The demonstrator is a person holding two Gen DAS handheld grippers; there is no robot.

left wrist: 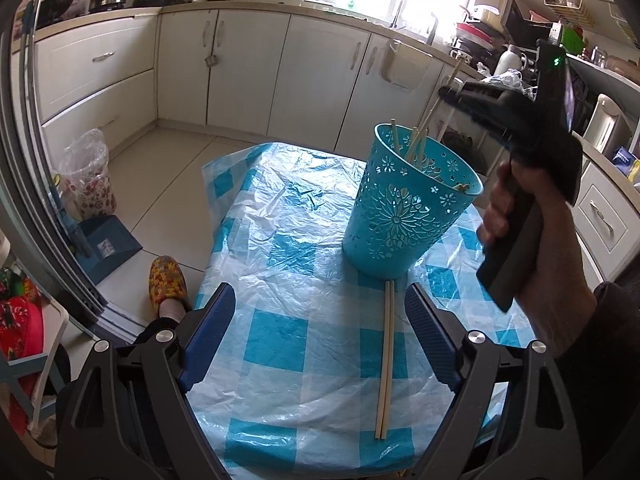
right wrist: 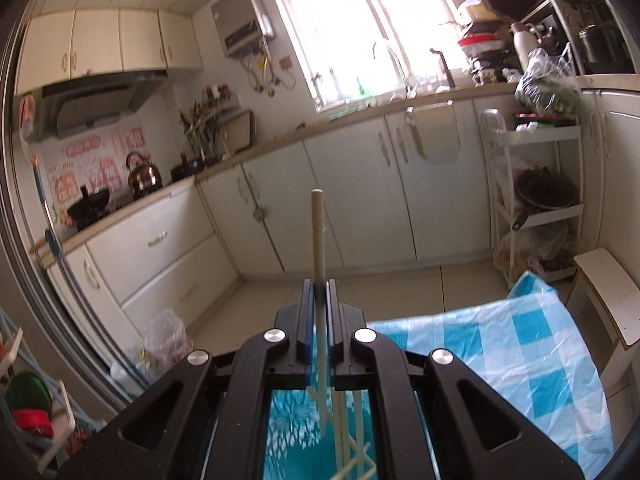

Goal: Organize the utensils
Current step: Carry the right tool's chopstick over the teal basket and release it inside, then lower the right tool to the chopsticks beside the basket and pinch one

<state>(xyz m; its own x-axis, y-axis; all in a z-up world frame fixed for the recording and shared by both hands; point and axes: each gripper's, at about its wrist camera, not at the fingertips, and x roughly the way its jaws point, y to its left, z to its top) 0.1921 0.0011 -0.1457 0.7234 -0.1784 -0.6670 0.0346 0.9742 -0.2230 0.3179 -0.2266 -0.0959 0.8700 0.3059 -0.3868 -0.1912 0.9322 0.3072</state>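
A teal cut-out cup (left wrist: 412, 208) stands on the blue-checked tablecloth (left wrist: 288, 264) with several pale chopsticks (left wrist: 394, 136) leaning inside it. A loose pair of chopsticks (left wrist: 386, 360) lies on the cloth, running from the cup's base toward me. My left gripper (left wrist: 320, 320) is open just above the cloth, and that pair lies between its fingers, nearer the right one. A hand holds my right gripper (left wrist: 446, 92) above the cup's far rim. In the right wrist view this right gripper (right wrist: 319, 282) is shut on one chopstick (right wrist: 317, 232), which stands upright with its lower end over the cup (right wrist: 292, 424).
White cabinets and a counter (left wrist: 224, 12) run along the far walls. On the floor to the left are a bag-lined bin (left wrist: 86, 172), a blue dustpan (left wrist: 108, 244) and a slippered foot (left wrist: 168, 280). A white trolley (right wrist: 536, 208) and a stool (right wrist: 608, 292) stand right of the table.
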